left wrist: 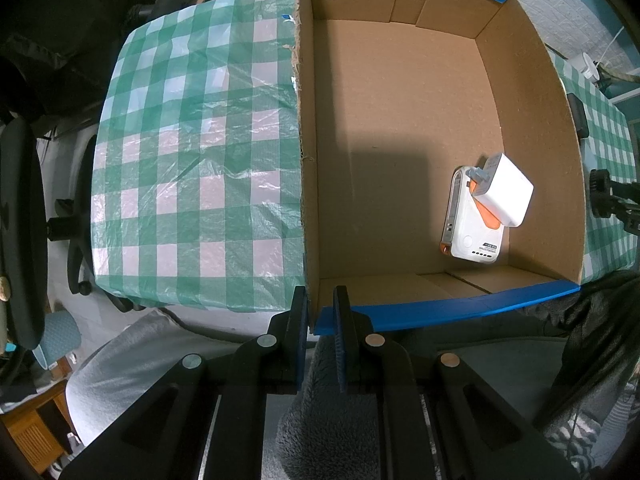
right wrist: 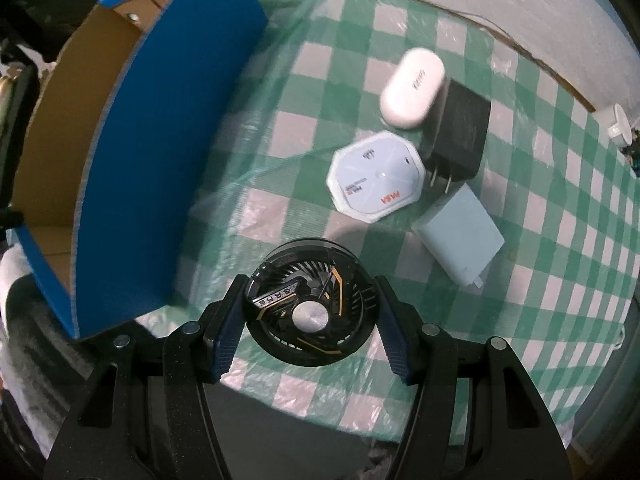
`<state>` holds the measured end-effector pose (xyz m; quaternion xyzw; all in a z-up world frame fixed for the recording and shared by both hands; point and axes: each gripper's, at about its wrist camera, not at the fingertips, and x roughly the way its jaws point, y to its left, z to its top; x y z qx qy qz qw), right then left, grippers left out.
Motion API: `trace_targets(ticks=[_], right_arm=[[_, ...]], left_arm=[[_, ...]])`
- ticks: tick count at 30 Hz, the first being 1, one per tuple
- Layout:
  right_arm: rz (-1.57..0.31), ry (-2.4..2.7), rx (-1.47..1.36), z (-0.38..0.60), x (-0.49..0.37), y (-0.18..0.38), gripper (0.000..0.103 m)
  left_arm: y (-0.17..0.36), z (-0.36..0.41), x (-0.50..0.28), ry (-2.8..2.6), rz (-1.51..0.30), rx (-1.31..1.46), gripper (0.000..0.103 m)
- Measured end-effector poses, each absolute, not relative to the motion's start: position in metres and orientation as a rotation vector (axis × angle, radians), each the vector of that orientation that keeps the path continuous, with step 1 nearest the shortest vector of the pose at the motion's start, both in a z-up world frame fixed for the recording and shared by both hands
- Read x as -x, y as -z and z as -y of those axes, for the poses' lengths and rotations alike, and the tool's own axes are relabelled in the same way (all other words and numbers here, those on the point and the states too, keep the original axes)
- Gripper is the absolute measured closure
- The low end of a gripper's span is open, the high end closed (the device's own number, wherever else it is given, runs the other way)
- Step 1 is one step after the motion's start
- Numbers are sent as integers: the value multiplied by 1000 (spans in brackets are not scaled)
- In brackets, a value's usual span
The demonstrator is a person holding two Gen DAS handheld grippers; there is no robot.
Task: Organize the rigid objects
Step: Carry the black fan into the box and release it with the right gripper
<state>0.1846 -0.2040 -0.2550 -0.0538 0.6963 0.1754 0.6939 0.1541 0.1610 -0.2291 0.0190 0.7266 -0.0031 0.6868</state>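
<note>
A brown cardboard box (left wrist: 400,120) with blue outer walls stands on the green checked tablecloth. My left gripper (left wrist: 319,294) is shut on its near-left corner wall. Inside it lie a white and orange power bank (left wrist: 472,236) and, leaning on that, a white charger (left wrist: 506,190). My right gripper (right wrist: 310,292) is shut on a round black fan (right wrist: 308,304), which hangs just above the cloth to the right of the box (right wrist: 160,160). The fan casts a shadow on the table below it.
On the cloth (right wrist: 280,128) beyond the fan lie a white octagonal device (right wrist: 376,176), a white oval case (right wrist: 414,88), a black plug charger (right wrist: 460,136) and a pale blue charger (right wrist: 460,236). Dark office chairs (left wrist: 24,220) stand at the table's left.
</note>
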Motion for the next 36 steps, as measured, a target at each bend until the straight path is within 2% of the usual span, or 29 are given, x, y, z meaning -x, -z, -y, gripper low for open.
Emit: trace_targets(ticks=[5, 16, 23, 36], right_arm=[[-1522, -437, 140, 186, -190, 215, 41], [-1448, -540, 191, 131, -193, 173, 41], [-1413, -604, 223, 78, -196, 166, 41], [-1436, -633, 294, 39, -195, 195, 41]], left_arm=[[229, -161, -154, 7, -1627, -44, 92], [229, -161, -154, 7, -1627, -46, 92], [229, -161, -155, 7, -1628, -42, 92], [228, -161, -155, 15, -1626, -42, 92]])
